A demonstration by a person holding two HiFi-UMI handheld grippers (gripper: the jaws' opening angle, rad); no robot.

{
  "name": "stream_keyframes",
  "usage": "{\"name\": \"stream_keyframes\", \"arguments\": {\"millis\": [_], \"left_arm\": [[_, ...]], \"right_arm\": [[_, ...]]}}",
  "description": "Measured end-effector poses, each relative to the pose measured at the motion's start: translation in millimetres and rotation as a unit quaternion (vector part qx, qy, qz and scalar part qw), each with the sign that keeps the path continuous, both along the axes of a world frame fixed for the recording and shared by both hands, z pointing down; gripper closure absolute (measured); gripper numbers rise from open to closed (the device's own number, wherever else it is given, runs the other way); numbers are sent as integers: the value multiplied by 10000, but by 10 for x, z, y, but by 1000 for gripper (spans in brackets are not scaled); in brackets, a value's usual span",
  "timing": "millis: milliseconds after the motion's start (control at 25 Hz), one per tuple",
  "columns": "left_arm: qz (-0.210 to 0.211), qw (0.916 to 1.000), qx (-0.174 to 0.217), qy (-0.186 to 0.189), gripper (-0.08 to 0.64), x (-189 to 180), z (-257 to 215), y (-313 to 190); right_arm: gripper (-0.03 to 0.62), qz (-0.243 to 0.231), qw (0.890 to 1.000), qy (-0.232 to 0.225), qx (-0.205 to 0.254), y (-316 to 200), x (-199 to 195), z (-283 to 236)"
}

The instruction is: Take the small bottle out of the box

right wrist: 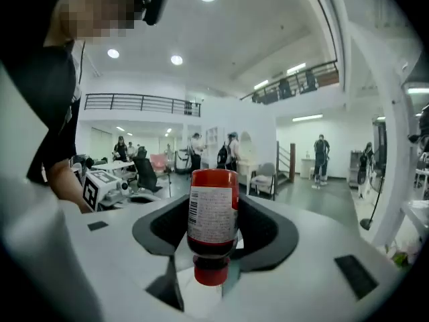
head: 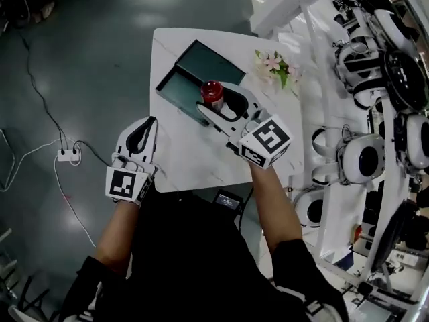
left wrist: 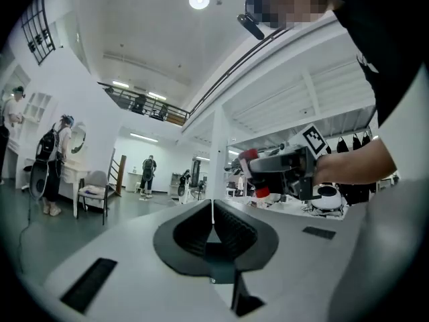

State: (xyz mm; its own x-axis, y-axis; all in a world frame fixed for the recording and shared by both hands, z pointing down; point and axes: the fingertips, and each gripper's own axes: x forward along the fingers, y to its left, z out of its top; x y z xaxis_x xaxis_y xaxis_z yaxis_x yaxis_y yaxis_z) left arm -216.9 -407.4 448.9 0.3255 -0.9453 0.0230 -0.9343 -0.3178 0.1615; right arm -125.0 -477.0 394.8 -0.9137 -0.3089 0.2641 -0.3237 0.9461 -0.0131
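Note:
A small red bottle with a white label is held in my right gripper, just above the near edge of the open dark-green box on the white table. In the right gripper view the bottle stands between the dark jaw pads, red cap toward the camera, with my right gripper shut on it. My left gripper rests at the table's front left edge, jaws together and empty. The left gripper view shows those jaws closed, with the bottle off to the right.
A sprig of pink flowers lies on the table right of the box. White racks with round black-and-white devices line the right side. A power strip and cables lie on the floor at left. People stand far off in the hall.

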Motion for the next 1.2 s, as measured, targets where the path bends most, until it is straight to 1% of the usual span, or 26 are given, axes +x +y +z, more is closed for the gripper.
{"name": "stream_keyframes", "arguments": {"millis": [40,120,200,280,400,480,600,720,840,960,1080,1200], "left_arm": [[-34,9999,88,-49,537,39,-117,83],[-67,9995,244,-196,537,111,-336,263],[-23,9983,390,-429,537,177,-519,465],[27,9968,515,-611,537,275,-647,692],[0,9961,579,-670,537,451,-768,1008],[-36,9955,619,-711,537,504,-850,1169],[-64,9952,697,-681,537,554,-976,1364],[28,9947,753,-703,537,620,-1063,1561],[193,9942,723,-778,537,633,-1043,1743],[339,9948,615,-736,537,596,-951,1953],[487,9951,564,-644,537,553,-907,2243],[592,9953,510,-567,537,450,-870,2596]], "right_arm": [[354,34,9993,-280,231,124,104,-202],[354,193,9946,-811,617,373,340,-551],[354,422,9864,-1254,973,631,600,-814],[354,645,9773,-1565,1272,887,893,-987],[354,980,9661,-1805,1565,1203,1328,-1113],[354,1239,9582,-1937,1700,1387,1536,-1138],[354,1604,9505,-1904,1859,1656,1751,-1068],[354,1857,9484,-1822,1810,1915,1893,-933],[354,2097,9491,-1715,1607,2170,1967,-734],[354,2350,9492,-1586,1367,2460,1995,-512],[354,2541,9493,-1472,1119,2787,1950,-328],[354,2667,9509,-1379,752,3145,1806,-128]]}}
